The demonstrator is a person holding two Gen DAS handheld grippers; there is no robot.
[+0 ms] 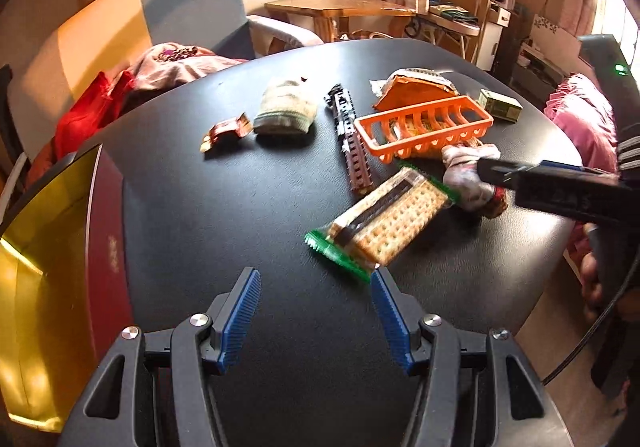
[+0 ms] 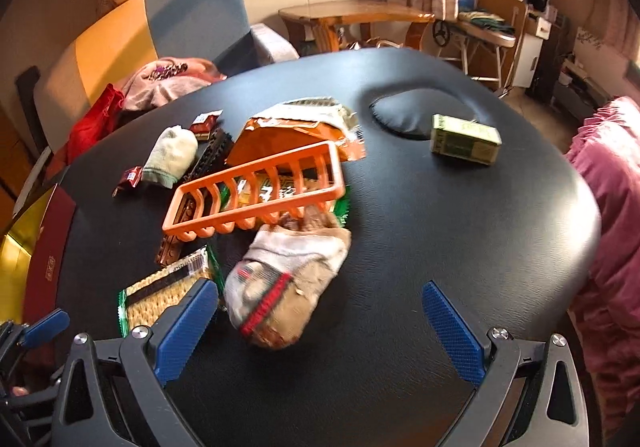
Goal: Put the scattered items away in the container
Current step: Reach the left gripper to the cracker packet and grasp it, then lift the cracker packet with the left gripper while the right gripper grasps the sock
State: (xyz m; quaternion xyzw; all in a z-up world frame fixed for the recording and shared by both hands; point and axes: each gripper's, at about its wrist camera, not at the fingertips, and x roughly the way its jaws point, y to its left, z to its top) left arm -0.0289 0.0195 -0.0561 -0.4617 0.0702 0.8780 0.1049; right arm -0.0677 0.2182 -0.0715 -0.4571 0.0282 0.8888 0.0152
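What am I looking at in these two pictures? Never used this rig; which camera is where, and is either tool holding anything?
No robot: a person carries one two-finger tool in each hand, each with a camera looking along its blue fingers. First picture is the left tool, open and empty over the black table, near a cracker pack. Second is the right tool, open around a sock, not gripping. Also there: an orange basket, a snack bag, a green box and a rolled sock.

The black padded table (image 1: pixel 240 207) (glossy) carries a cracker packet (image 1: pixel 386 219), socks, an orange rack (image 1: pixel 424 127) and a green box (image 2: pixel 466 141).
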